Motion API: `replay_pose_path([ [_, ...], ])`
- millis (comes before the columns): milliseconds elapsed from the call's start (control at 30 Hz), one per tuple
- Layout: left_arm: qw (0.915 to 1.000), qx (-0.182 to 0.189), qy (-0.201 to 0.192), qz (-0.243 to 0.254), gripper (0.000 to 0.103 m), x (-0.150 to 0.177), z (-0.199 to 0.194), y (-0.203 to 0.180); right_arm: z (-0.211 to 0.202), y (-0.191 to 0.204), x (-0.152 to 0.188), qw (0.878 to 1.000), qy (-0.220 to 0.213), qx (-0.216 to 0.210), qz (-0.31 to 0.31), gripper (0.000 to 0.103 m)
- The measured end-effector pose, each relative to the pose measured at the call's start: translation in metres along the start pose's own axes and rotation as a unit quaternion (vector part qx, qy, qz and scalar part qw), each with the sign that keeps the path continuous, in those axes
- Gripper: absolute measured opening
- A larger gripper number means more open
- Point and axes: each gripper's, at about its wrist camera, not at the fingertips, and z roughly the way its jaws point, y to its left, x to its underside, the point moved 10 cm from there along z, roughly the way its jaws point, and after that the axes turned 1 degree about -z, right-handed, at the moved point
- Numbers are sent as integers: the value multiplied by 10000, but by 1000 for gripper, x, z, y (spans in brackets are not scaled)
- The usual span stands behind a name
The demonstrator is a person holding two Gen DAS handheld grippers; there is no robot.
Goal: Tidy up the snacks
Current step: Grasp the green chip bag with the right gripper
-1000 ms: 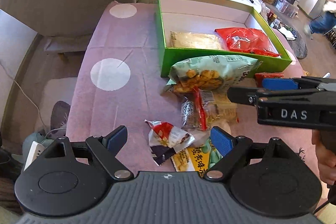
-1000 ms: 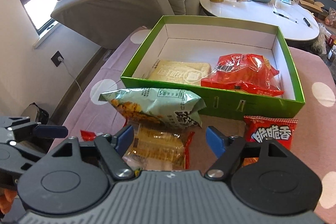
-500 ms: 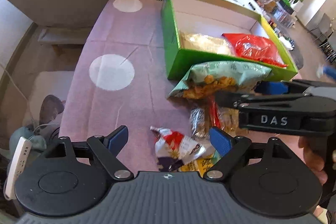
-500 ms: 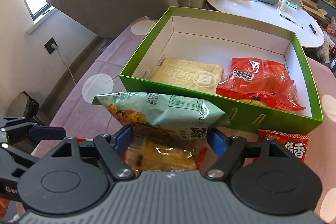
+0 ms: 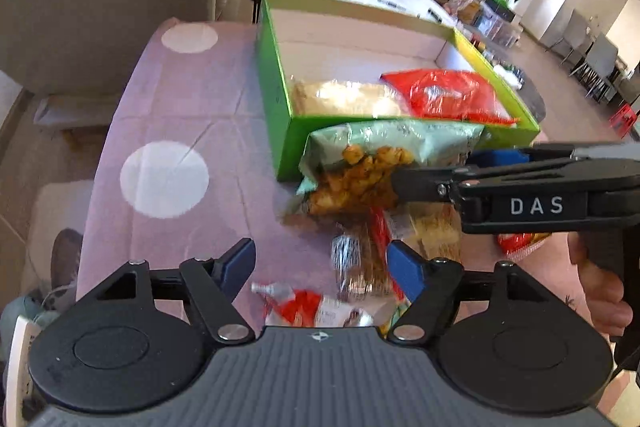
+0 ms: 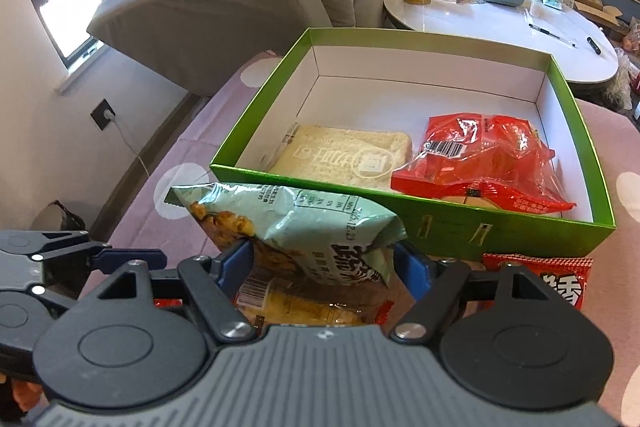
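Right gripper (image 6: 324,263) grips the green bag (image 6: 304,223); left gripper (image 5: 320,267) closing on nothing.

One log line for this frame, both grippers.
right gripper: shut on green chip bag, lifted | left gripper: closing, nothing gripped | green box: two snacks

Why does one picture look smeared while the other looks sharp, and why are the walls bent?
Left wrist view: motion blur smears the green cardboard box and the small red-and-white wrapper. Right wrist view: crisp, with barcode and print readable on the crinkly red plastic bag; window daylight washes out the upper left. Both views: the fisheye lens bows straight edges.
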Motion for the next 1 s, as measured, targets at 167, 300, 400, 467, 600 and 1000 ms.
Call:
replay_pose_path([
  [167,9994,243,-245,-68,69,-5,8,-3,1,0,0,9997,-104,-176,146,79],
  [300,9988,193,-447,95,69,-8,14,-5,2,-4,1,9989,-234,-334,237,78],
  [400,9980,130,-599,159,69,-12,17,-5,5,-6,1,9976,-332,-510,333,79],
  [467,9975,168,-672,134,69,-15,18,-4,9,-7,2,9964,-353,-635,446,79],
  [600,9964,180,-780,262,70,-17,22,-6,10,-9,3,9936,-424,-794,679,79],
  [1000,9928,110,-1054,563,65,-13,10,-21,-2,-1,7,9935,-638,-663,664,72],
])
